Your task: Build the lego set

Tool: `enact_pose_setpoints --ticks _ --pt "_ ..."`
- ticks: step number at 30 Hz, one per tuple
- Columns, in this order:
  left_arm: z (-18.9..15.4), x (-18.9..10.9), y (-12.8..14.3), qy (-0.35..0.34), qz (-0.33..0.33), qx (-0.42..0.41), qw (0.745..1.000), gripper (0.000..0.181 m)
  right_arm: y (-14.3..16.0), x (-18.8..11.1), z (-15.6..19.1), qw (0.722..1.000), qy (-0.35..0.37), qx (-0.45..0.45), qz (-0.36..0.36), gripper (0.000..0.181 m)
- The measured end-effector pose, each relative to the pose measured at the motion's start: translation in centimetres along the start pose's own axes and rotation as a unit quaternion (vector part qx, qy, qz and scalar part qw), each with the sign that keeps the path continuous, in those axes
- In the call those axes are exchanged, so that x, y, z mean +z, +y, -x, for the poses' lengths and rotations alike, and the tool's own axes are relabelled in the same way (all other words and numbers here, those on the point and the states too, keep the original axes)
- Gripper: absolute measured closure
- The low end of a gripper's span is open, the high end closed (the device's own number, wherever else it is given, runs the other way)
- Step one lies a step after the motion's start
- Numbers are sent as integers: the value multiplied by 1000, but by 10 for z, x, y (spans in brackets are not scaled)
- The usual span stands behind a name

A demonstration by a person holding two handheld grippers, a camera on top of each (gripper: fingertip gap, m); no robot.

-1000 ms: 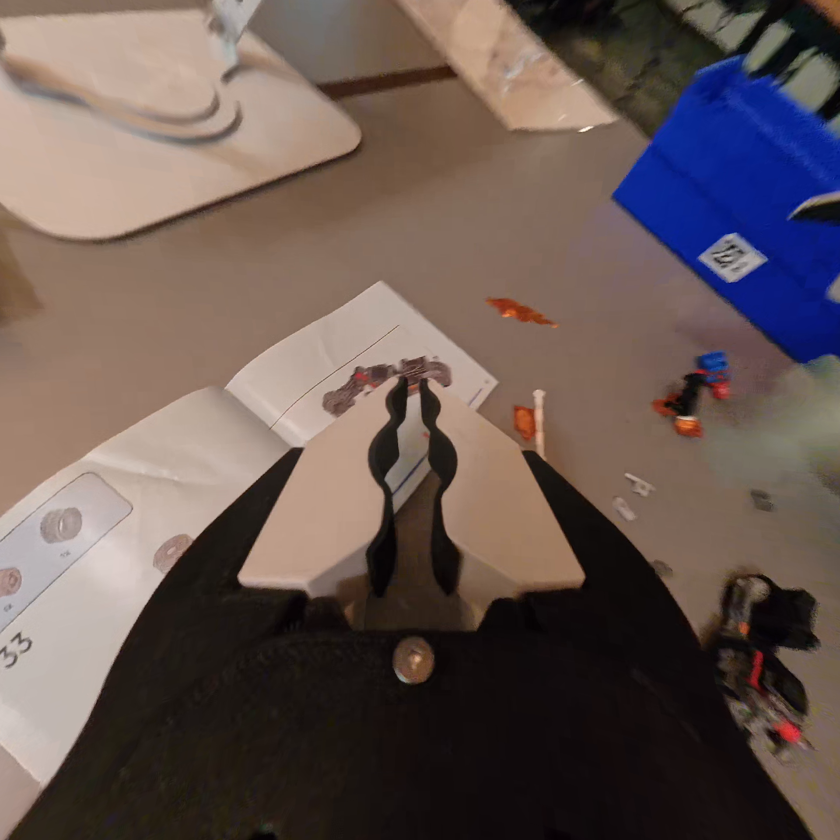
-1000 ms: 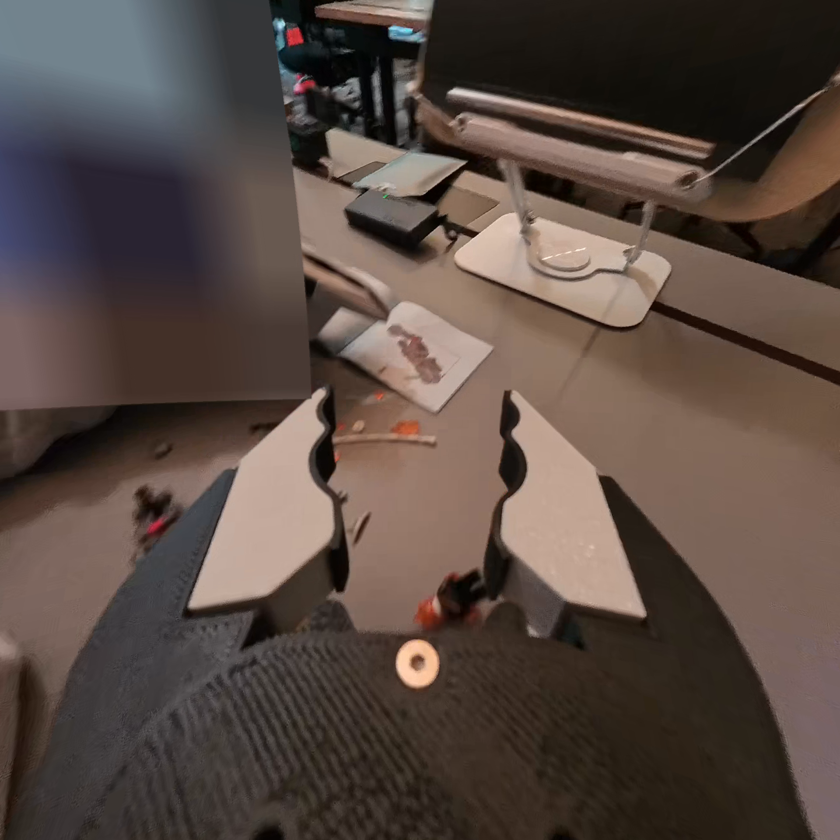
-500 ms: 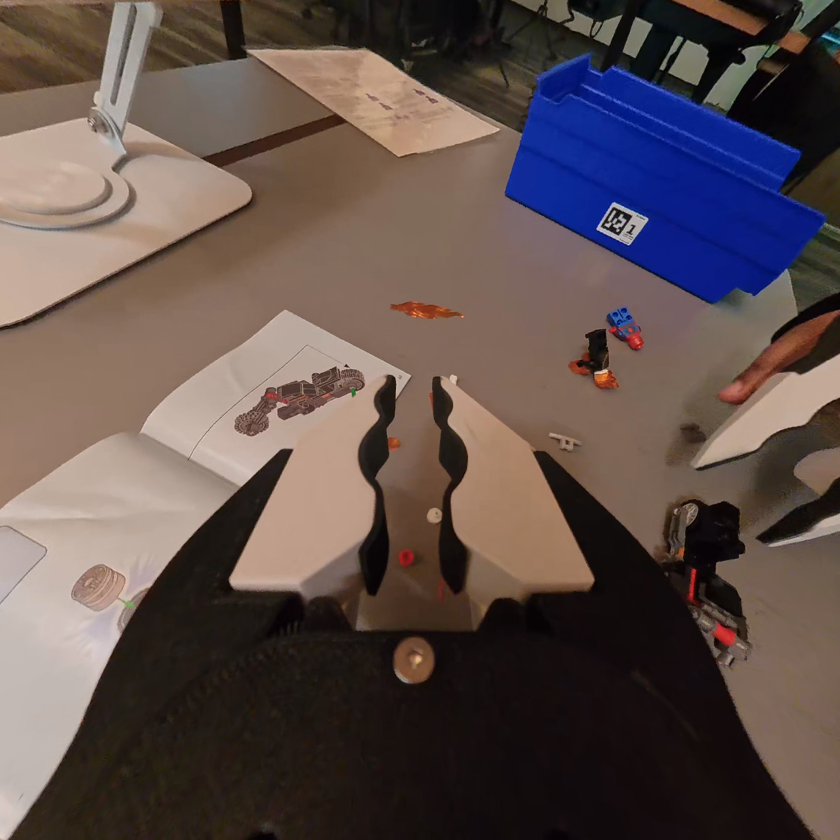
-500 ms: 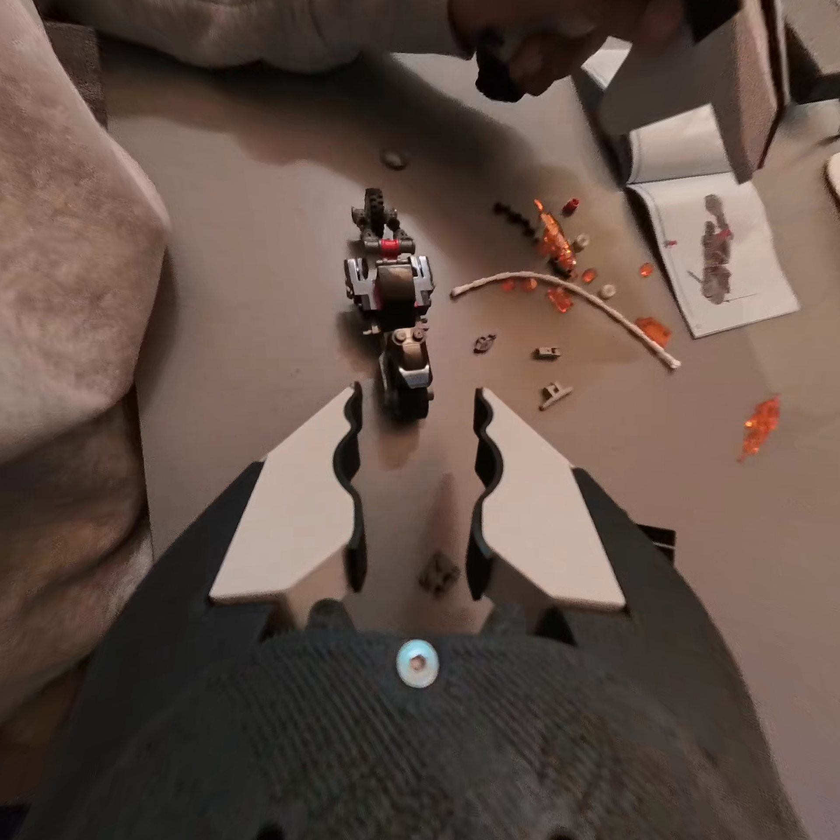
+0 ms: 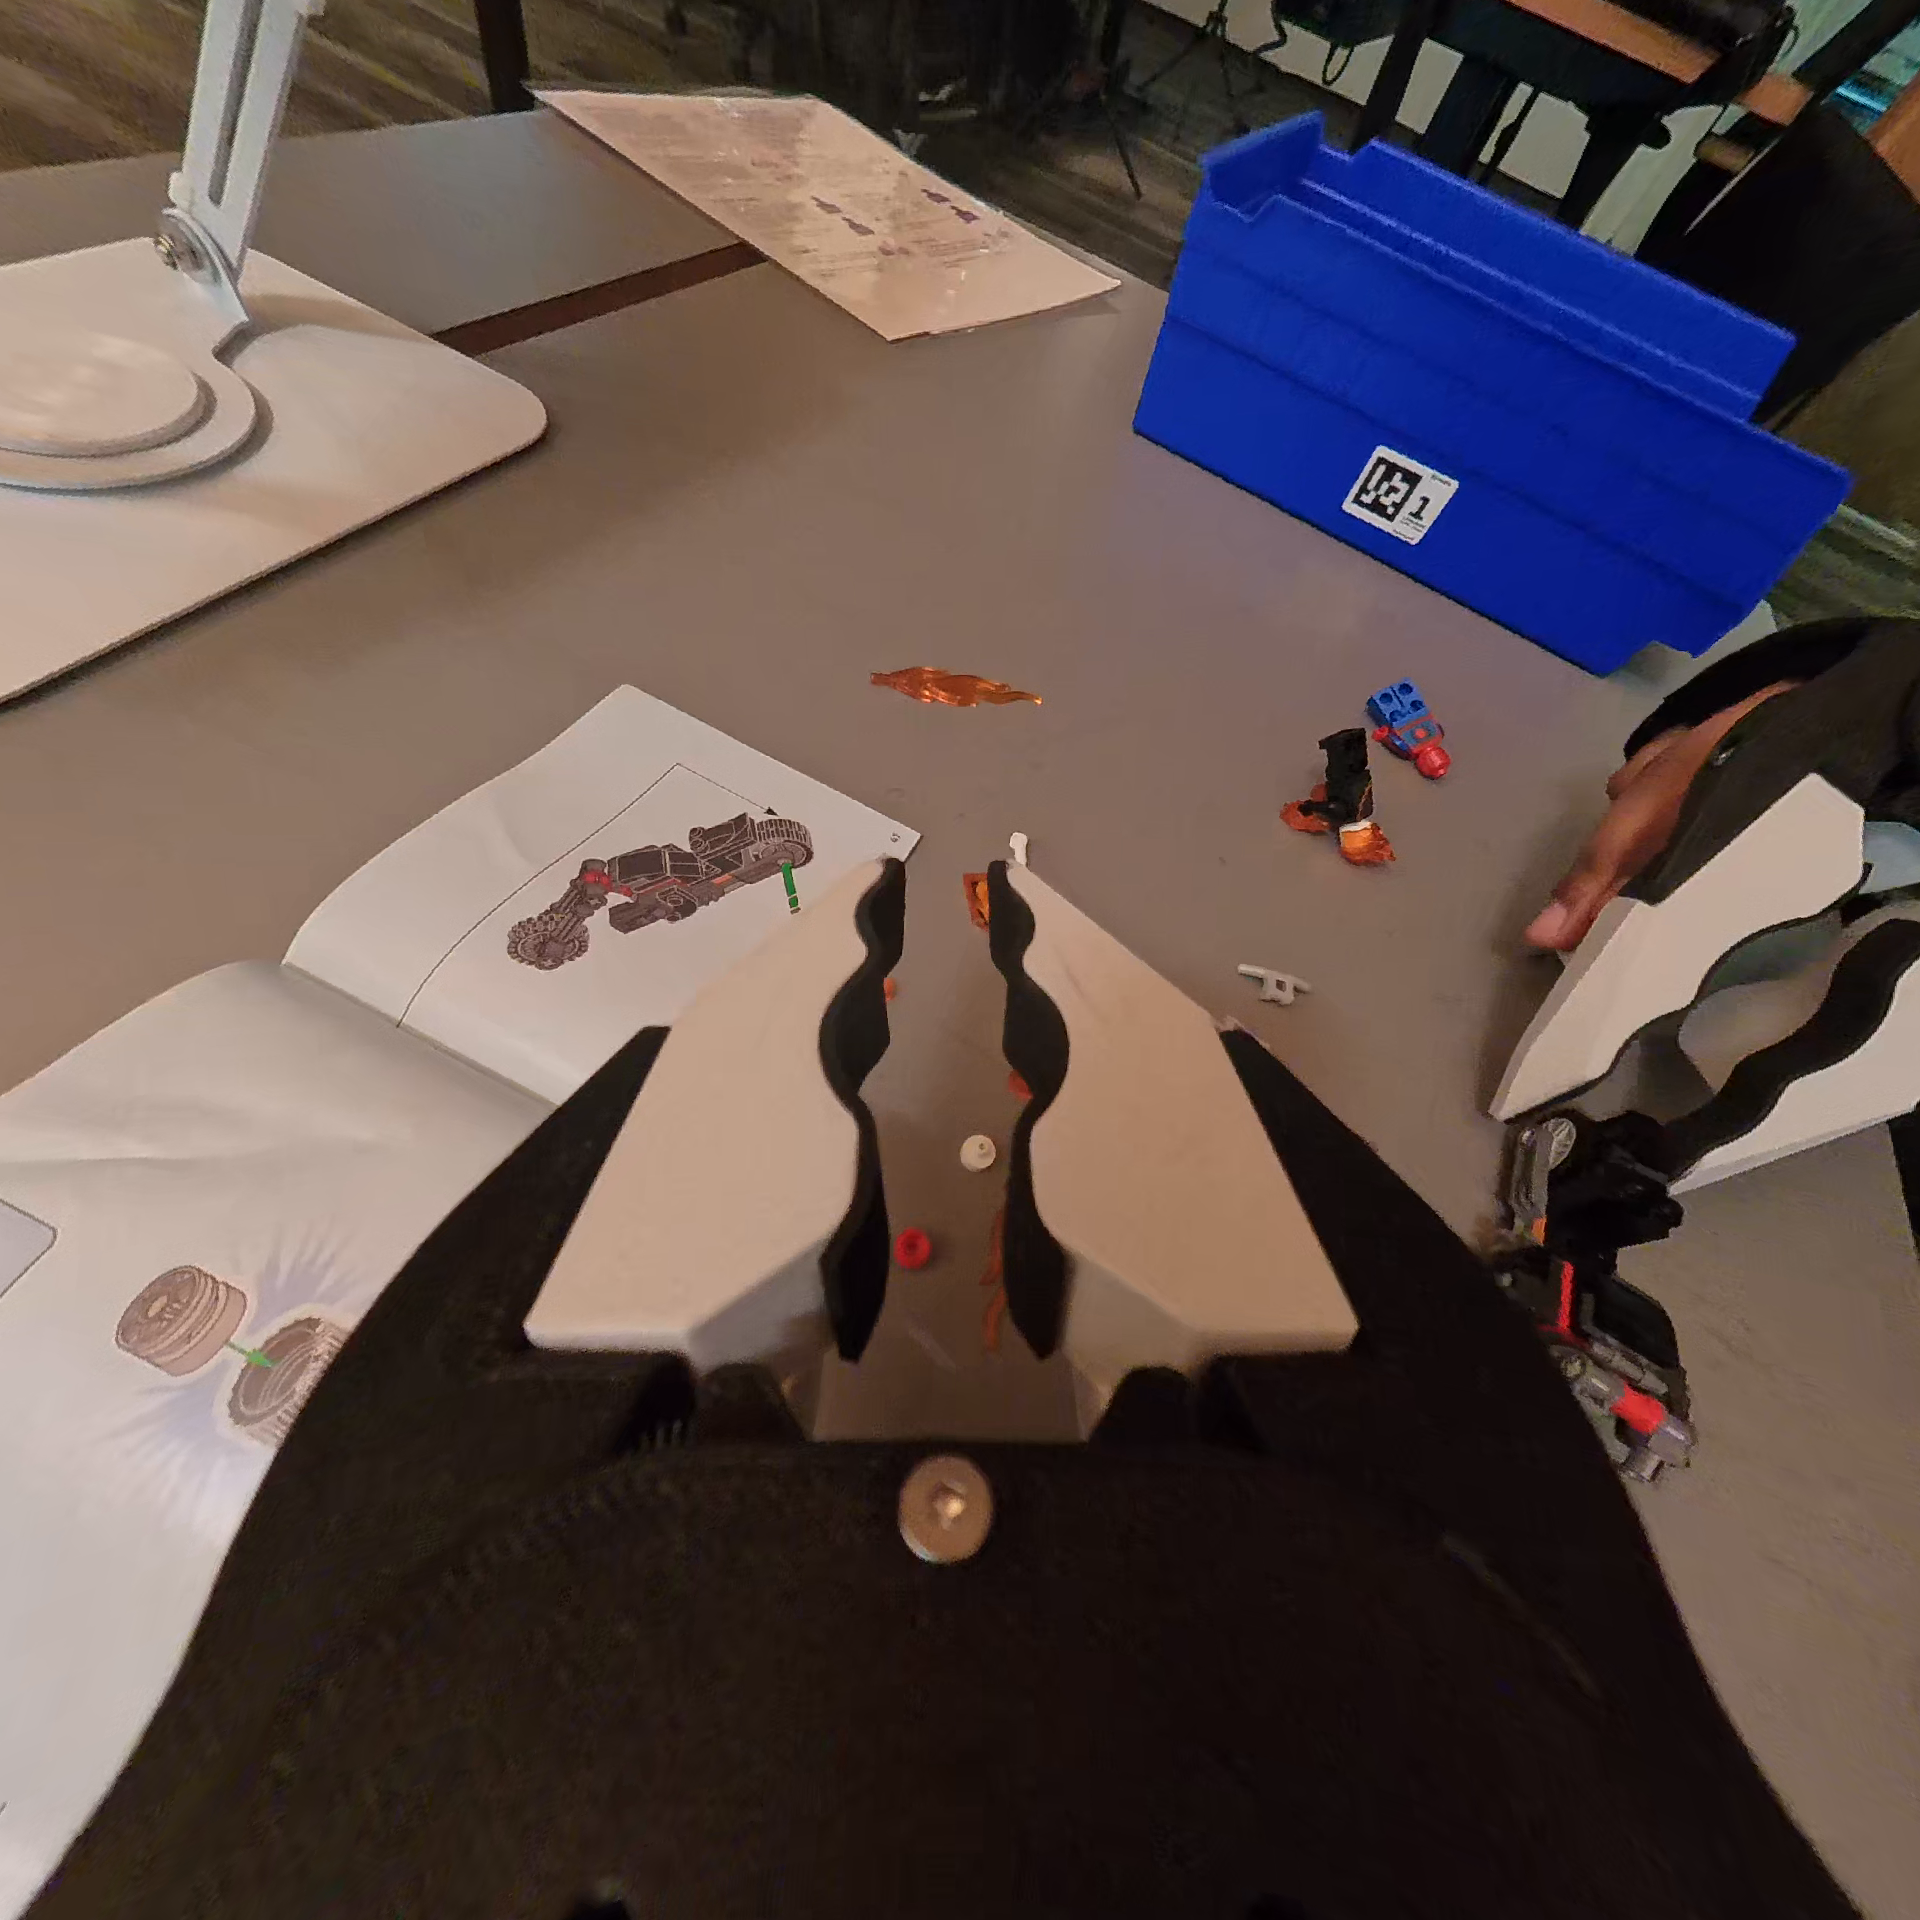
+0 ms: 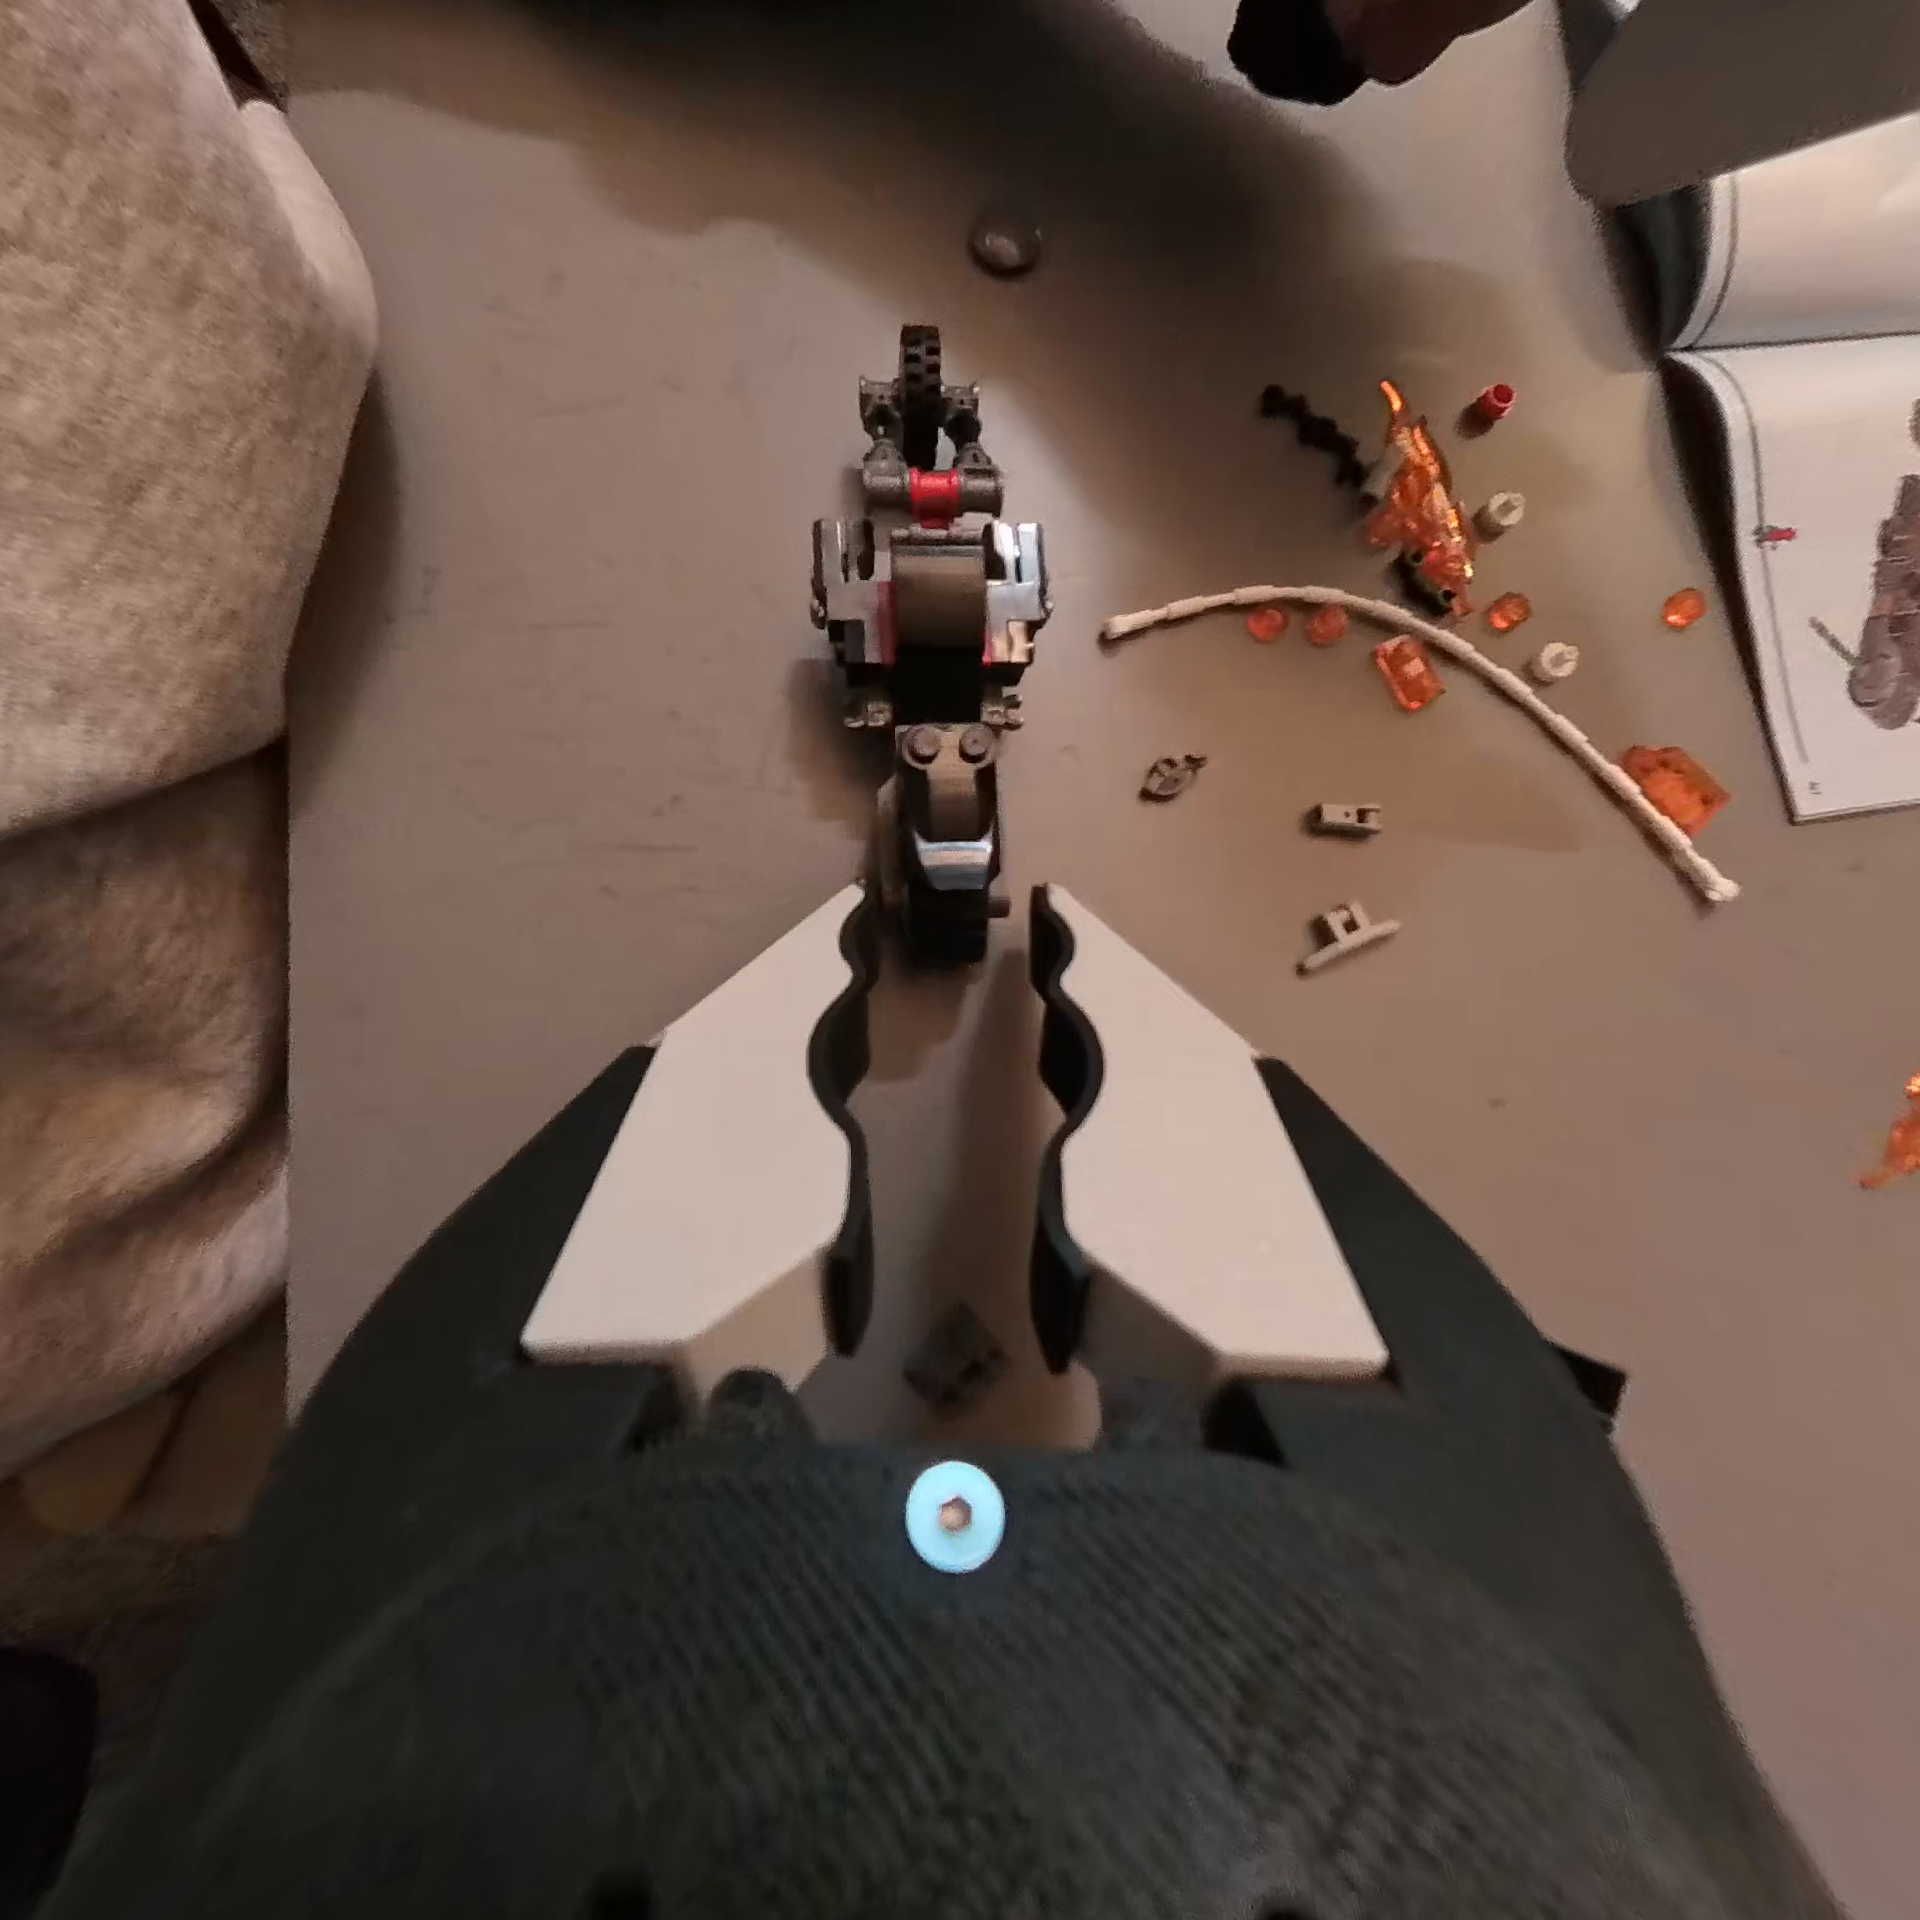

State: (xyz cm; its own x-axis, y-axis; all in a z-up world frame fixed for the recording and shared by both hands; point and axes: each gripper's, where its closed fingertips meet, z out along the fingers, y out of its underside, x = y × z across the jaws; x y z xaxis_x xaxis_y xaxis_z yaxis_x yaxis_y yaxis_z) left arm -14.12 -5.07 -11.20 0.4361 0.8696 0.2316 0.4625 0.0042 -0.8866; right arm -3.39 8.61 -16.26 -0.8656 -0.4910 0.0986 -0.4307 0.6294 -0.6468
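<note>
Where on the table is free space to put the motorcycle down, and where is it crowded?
Free: the table between the white stand base, blue bin and instruction booklet. Crowded: orange pieces and white cord beside the motorcycle.

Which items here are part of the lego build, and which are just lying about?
Part of the build:
- motorcycle model
- instruction booklet
- orange flame pieces
- white curved string piece
- small minifigure parts
- right gripper, open at the model's rear

Lying about:
- blue bin
- white stand base
- laminated sheet
</note>
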Motion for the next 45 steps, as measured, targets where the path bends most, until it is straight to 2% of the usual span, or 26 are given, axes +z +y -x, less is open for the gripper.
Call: enact_pose_setpoints --ticks 1,9,11,12,14,16,18,21,24,29,32,34,36,45 --pt "0 0 1 0 1 0 1000 165 0 0 2 1000 -9 1 0 159" --pt "8 0 3 -8 -1 -12 1000 163 0 0 2 1000 -22 11 -1 158" --pt "20 -2 3 -40 -4 -25 999 170 -6 -4 -1 998 -20 50 -14 118" --pt "29 -4 3 -63 -8 -31 997 173 -13 -8 -3 997 -26 73 -27 108" --pt "44 -14 -2 -94 -26 -41 994 173 -35 -23 -13 991 -18 112 -77 99" --pt "58 -25 -7 -115 -44 -59 991 172 -60 -39 -30 979 14 144 -144 97" --pt "70 -33 -6 -125 -47 -74 988 172 -76 -50 -57 963 75 177 -190 95" --pt "83 -36 3 -137 -30 -88 986 172 -74 -48 -105 939 185 216 -195 95" --pt "85 -30 14 -135 -3 -94 986 172 -70 -31 -144 924 246 240 -169 106" --pt "87 -24 27 -161 45 -79 983 176 -73 17 -181 931 221 270 -106 141" --pt "94 -22 44 -181 96 -89 975 181 -51 38 -202 928 246 279 -21 157" --pt "95 -22 48 -184 109 -91 973 181 -34 45 -213 920 271 281 32 170" --pt "96 -23 51 -184 116 -98 971 181 -26 53 -212 919 266 285 57 180" --pt "95 -23 52 -170 113 -116 972 181 -49 79 -210 935 226 269 52 181"
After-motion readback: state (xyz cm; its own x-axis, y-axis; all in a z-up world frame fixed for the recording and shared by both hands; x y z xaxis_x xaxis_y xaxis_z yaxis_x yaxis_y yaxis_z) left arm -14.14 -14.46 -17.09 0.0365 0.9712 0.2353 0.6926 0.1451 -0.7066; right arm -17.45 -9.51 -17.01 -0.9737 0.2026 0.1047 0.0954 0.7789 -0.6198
